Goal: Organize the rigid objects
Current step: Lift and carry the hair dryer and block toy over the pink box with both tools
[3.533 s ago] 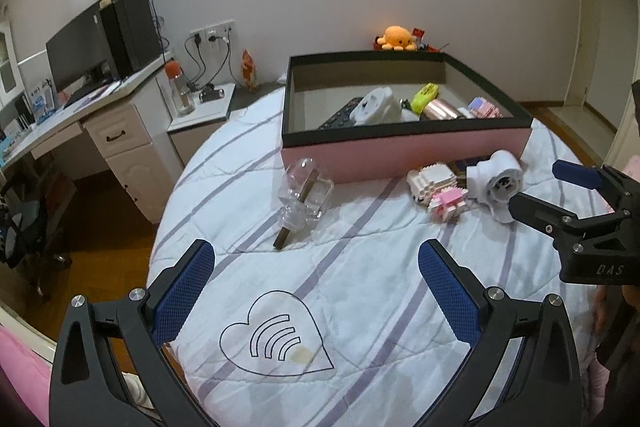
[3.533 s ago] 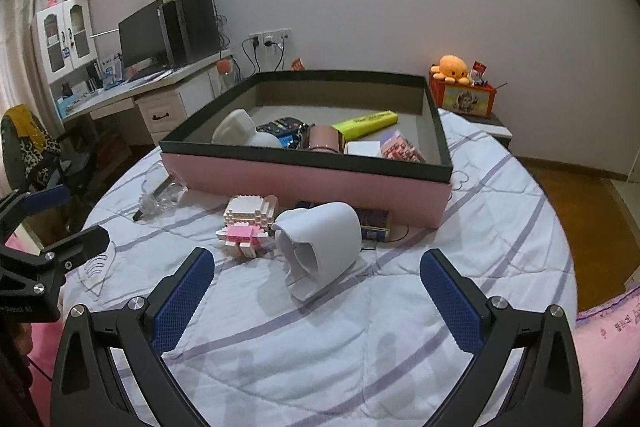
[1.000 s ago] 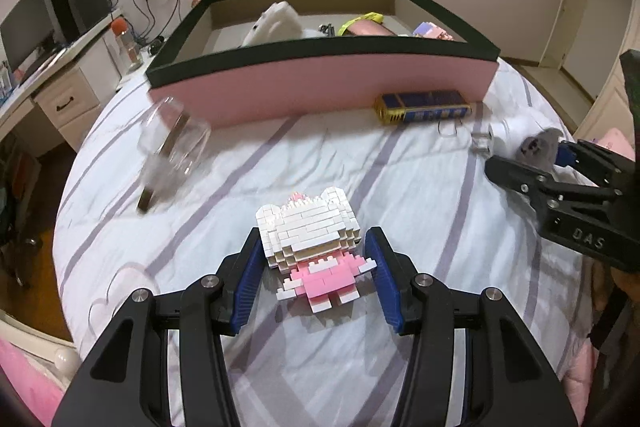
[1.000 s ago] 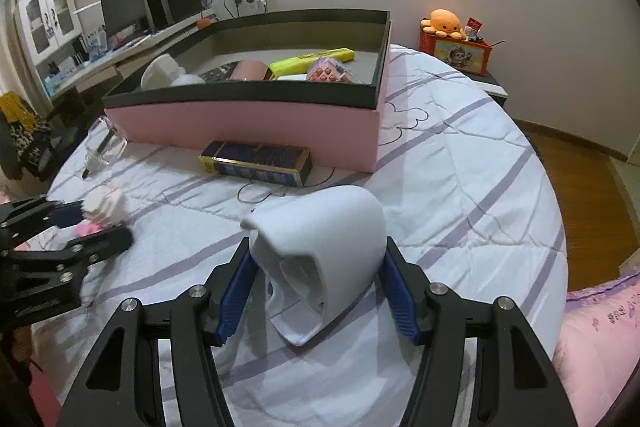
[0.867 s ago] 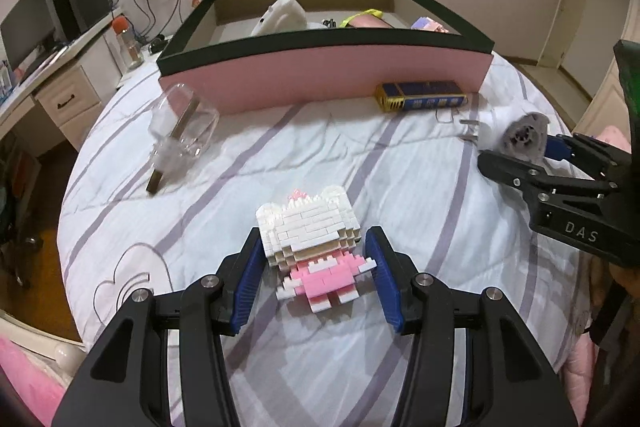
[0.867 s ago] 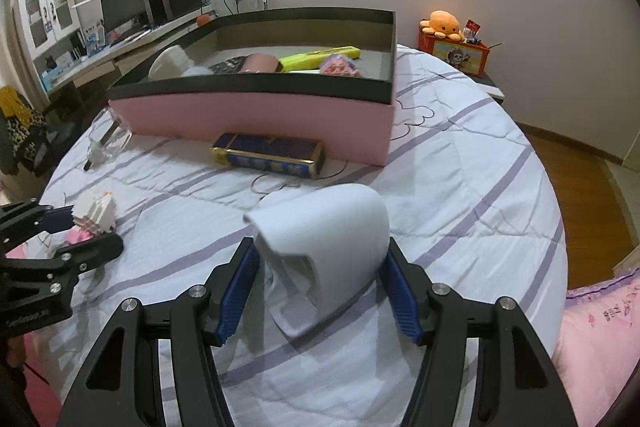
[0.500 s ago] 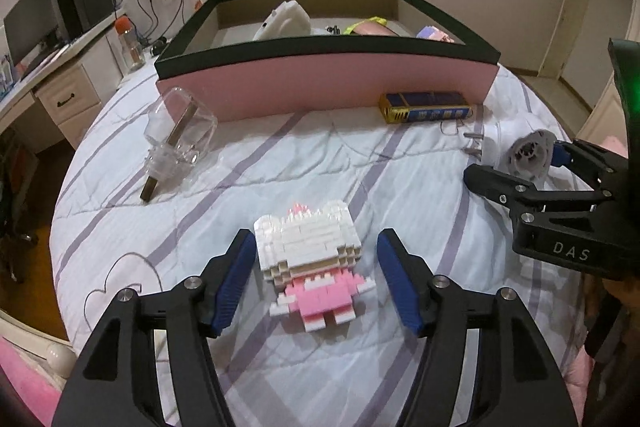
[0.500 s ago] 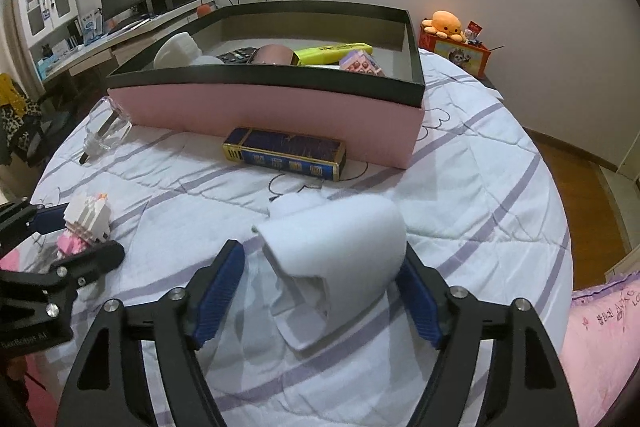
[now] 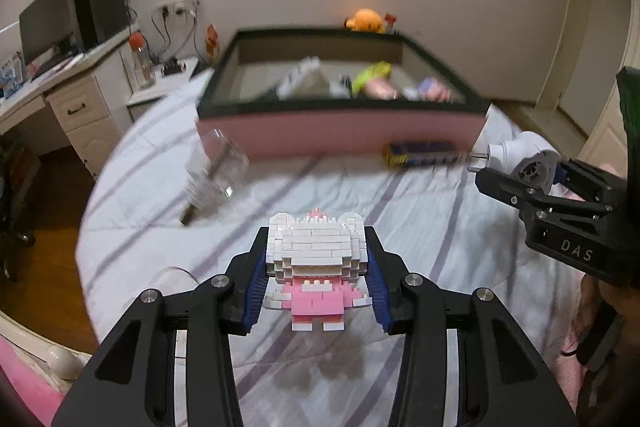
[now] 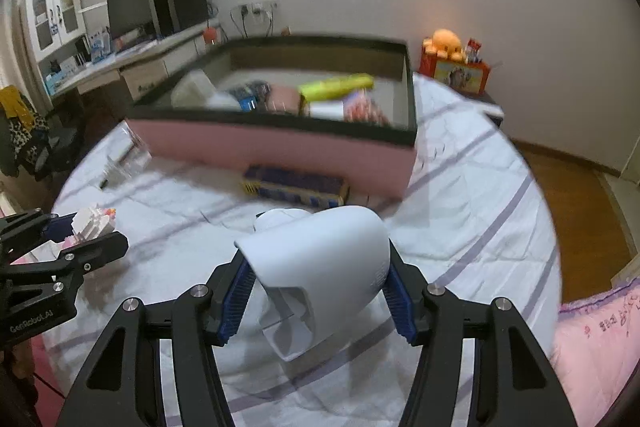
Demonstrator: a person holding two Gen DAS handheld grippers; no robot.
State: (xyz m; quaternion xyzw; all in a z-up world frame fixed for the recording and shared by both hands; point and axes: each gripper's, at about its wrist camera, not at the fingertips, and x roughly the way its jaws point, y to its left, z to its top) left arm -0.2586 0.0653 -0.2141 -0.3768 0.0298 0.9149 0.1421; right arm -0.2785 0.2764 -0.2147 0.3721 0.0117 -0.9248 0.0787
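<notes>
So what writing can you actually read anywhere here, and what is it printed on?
"DAS": on the black right gripper, seen from the left wrist camera.
"GenRoboLAS", last letters unsure: on the black left gripper, seen from the right wrist camera.
Blue and yellow flat box: print too blurred to read.
Embroidery on the pink bedding: not legible.

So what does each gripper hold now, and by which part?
Left gripper clamps the brick figure by its head's sides; right gripper clamps the white device by its rounded body's sides.
</notes>
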